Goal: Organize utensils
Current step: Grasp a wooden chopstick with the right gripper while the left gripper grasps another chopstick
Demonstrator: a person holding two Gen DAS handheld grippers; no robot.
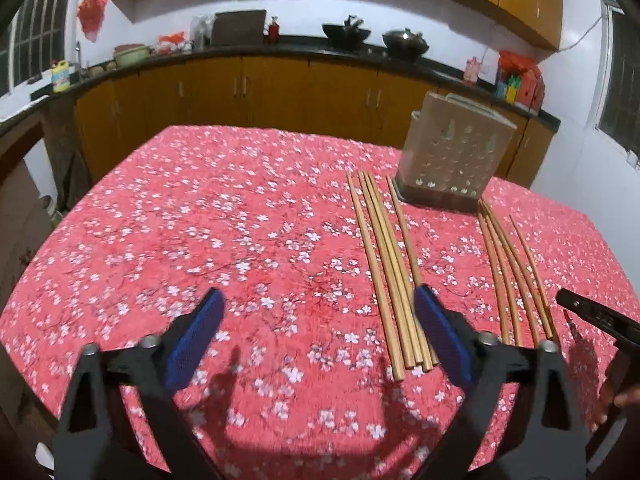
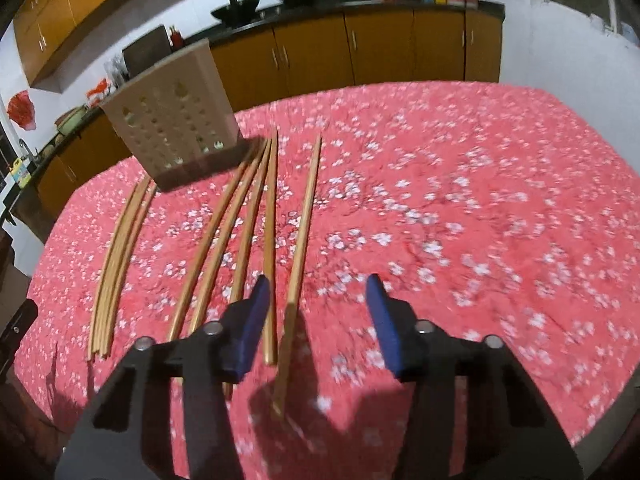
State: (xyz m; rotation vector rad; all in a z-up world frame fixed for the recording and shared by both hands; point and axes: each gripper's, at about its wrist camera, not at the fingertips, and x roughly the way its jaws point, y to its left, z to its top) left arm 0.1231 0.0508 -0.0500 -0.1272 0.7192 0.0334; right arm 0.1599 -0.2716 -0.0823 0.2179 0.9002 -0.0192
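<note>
my right claw hangs unclenched over the bench, one chopstick lying between its pads, untouched. my left claw gapes beside a chopstick bundle. beyond them stands the perforated holder.

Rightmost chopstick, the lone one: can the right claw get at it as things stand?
Probably yes. That chopstick already lies between the open right claw, touching neither pad, with bare tablecloth to its right. Its nearest neighbour lies close to the left pad, so it may get nudged.
</note>
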